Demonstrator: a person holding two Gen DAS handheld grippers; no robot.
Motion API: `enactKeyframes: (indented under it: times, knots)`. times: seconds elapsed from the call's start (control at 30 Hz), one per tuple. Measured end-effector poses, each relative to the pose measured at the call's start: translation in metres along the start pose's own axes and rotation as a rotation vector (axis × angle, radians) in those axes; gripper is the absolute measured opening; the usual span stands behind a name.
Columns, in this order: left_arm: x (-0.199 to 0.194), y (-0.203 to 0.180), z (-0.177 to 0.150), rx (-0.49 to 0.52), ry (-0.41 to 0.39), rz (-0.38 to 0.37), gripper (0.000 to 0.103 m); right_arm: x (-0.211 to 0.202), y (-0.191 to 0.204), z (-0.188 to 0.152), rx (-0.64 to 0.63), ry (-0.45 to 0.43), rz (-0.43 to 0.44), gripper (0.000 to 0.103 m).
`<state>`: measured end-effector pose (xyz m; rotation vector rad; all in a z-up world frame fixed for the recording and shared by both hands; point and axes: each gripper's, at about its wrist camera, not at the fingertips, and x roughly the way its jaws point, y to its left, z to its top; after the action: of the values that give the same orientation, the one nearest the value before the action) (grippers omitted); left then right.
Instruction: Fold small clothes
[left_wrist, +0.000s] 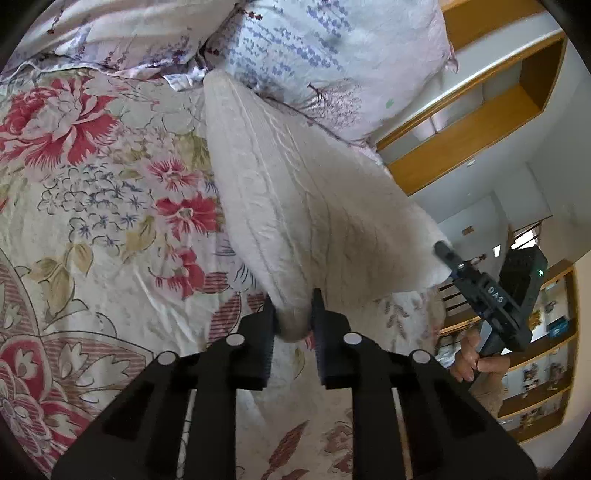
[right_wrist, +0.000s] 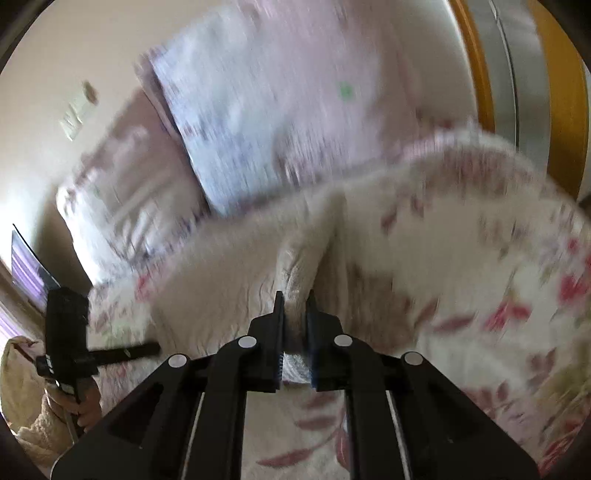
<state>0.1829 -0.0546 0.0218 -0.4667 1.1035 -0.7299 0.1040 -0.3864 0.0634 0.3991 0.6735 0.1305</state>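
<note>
- Left tongs (left_wrist: 293, 314) are clamped tight on a bunched corner of the white garment (left_wrist: 295, 192), the cloth squeezed between both pads.
- In the left wrist view the garment stretches taut from that grip up toward twelve o'clock, lifted above the floral bedspread (left_wrist: 92, 221).
- Out at three o'clock, the right tongs (left_wrist: 443, 251) pinch the garment's other corner, a hand (left_wrist: 476, 358) gripping the handle below.
- Right wrist view, heavily blurred: right tongs (right_wrist: 295, 306) closed on a fold of the white garment (right_wrist: 229, 266).
- Left tongs (right_wrist: 147, 349) show at nine o'clock there, at the cloth's edge.
- Pillows (left_wrist: 325, 55) sit at the head of the bed, twelve o'clock.
</note>
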Motion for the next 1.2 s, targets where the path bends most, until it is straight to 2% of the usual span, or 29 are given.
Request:
enactKeyframes:
  times: [0.03, 0.1, 0.23, 0.3, 0.4, 0.47, 0.53, 0.6, 0.7, 0.83, 0.9, 0.93, 1.07, 1.13, 1.2]
  knots:
    - [-0.003, 0.002, -0.001, -0.001, -0.008, -0.019, 0.016, -0.006, 0.003, 0.003, -0.011, -0.024, -0.014, 0.01]
    - [-0.002, 0.005, -0.005, 0.003, -0.01, -0.02, 0.015, -0.004, 0.002, 0.002, -0.028, -0.014, -0.048, 0.01]
    - [0.003, 0.009, -0.013, 0.009, 0.001, -0.003, 0.014, 0.026, -0.02, -0.019, 0.005, 0.112, -0.153, 0.01]
    - [0.004, 0.011, -0.014, 0.005, 0.004, -0.003, 0.014, 0.038, -0.035, -0.029, 0.064, 0.147, -0.152, 0.01]
    - [0.002, 0.009, -0.014, 0.01, 0.007, -0.001, 0.016, 0.037, -0.04, -0.031, 0.096, 0.143, -0.127, 0.01]
    - [0.001, 0.007, -0.011, 0.013, 0.01, 0.001, 0.02, 0.034, -0.04, -0.027, 0.107, 0.15, -0.101, 0.012]
    - [-0.002, 0.007, -0.01, 0.004, 0.012, -0.008, 0.025, 0.03, -0.041, -0.024, 0.145, 0.142, -0.057, 0.022]
    - [-0.005, 0.007, -0.006, -0.008, -0.001, -0.019, 0.048, 0.024, -0.047, -0.016, 0.207, 0.109, 0.002, 0.03]
    - [-0.01, 0.007, 0.003, -0.029, -0.03, -0.016, 0.06, 0.028, -0.053, -0.002, 0.286, 0.094, 0.064, 0.031]
    - [-0.009, 0.003, 0.016, -0.031, -0.06, 0.021, 0.072, 0.051, -0.052, 0.01, 0.315, 0.132, 0.086, 0.031]
    - [-0.004, 0.0, 0.021, -0.031, -0.055, 0.042, 0.074, 0.063, -0.044, 0.013, 0.283, 0.146, 0.073, 0.015]
    - [-0.001, -0.002, 0.025, -0.032, -0.051, 0.045, 0.075, 0.064, -0.04, 0.015, 0.254, 0.135, 0.062, 0.011]
    - [0.003, -0.006, 0.031, -0.019, -0.057, 0.063, 0.08, 0.047, -0.037, 0.023, 0.212, 0.013, -0.004, 0.01]
    - [0.006, -0.007, 0.033, -0.01, -0.054, 0.076, 0.081, 0.053, -0.044, 0.021, 0.227, 0.034, -0.028, 0.01]
    - [0.01, -0.005, 0.033, -0.017, -0.042, 0.079, 0.081, 0.072, -0.05, 0.013, 0.221, 0.112, -0.107, 0.01]
